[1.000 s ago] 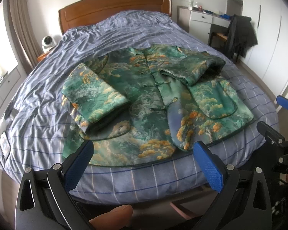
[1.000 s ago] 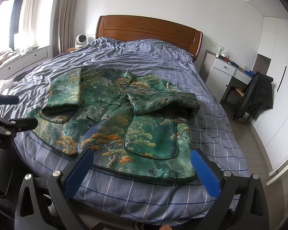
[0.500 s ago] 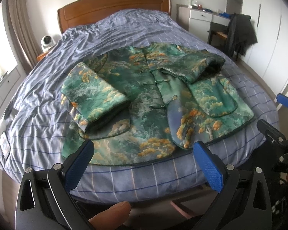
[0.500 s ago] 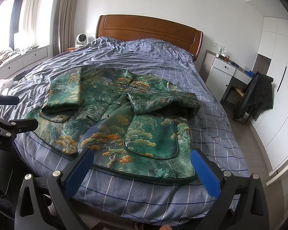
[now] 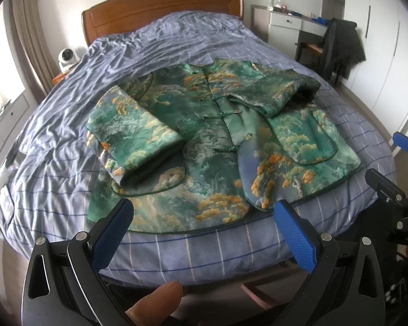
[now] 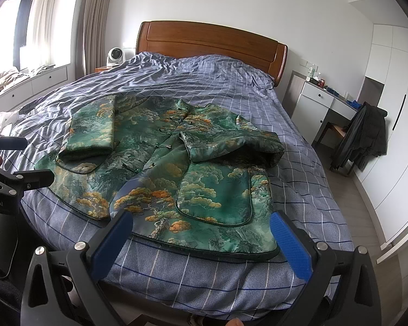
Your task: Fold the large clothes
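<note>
At the near edge, the left gripper (image 5: 201,217) and right gripper (image 6: 200,229) hover just short of the foot of the bed (image 5: 204,255), both with jaws spread wide and holding nothing. Compared with 1 second earlier, both have edged slightly closer to the jacket's hem; nothing on the bed has shifted. That suggests the approach to the next fold is only starting. Beyond them, a green jacket (image 5: 212,146) with orange pine print lies flat, front up, hem nearest. Its 2 sleeves are already folded inward across the body. Farther back stands a wooden headboard (image 6: 212,40).
</note>
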Available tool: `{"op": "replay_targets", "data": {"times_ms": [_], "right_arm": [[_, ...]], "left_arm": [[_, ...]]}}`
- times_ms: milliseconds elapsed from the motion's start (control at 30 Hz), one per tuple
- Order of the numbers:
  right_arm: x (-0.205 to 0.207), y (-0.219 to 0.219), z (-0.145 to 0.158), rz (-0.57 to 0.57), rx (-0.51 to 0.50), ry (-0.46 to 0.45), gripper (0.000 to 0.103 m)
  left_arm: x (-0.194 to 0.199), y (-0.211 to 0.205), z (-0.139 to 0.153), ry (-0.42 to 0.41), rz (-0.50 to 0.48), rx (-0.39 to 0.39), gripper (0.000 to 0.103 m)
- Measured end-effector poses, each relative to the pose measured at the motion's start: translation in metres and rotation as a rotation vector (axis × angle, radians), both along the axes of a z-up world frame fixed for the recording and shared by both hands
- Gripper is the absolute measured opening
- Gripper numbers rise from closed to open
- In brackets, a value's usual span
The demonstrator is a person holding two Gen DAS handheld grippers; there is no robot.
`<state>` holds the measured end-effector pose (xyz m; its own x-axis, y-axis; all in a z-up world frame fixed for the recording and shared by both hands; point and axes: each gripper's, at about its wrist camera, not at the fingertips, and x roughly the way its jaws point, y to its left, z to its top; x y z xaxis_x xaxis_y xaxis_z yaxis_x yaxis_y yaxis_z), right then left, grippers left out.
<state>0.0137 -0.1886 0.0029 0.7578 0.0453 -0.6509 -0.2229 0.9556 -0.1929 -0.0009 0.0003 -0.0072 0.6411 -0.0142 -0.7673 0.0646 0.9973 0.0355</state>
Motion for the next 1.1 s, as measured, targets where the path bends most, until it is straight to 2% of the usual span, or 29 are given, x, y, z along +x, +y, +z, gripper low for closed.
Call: {"op": "replay_targets", "data": {"times_ms": [500, 867, 1000, 1100], "right_arm": [[-0.003, 0.001, 0.002, 0.008, -0.008, -0.008, 0.103], [0.0, -0.001, 0.003, 0.004, -0.008, -0.003, 0.103], [0.007, -0.004, 0.004, 0.012, -0.014, -0.01, 0.103], [0.029, -0.007, 0.003, 0.061, -0.031, -0.024, 0.103]], "left_arm": [[0.003, 0.005, -0.003, 0.014, 0.009, -0.011, 0.102], [0.008, 0.005, -0.002, 0.023, 0.016, 0.012, 0.102], [0.011, 0.006, -0.001, 0.022, 0.025, 0.016, 0.102], [0.013, 0.006, -0.001, 0.024, 0.028, 0.009, 0.102]]}}
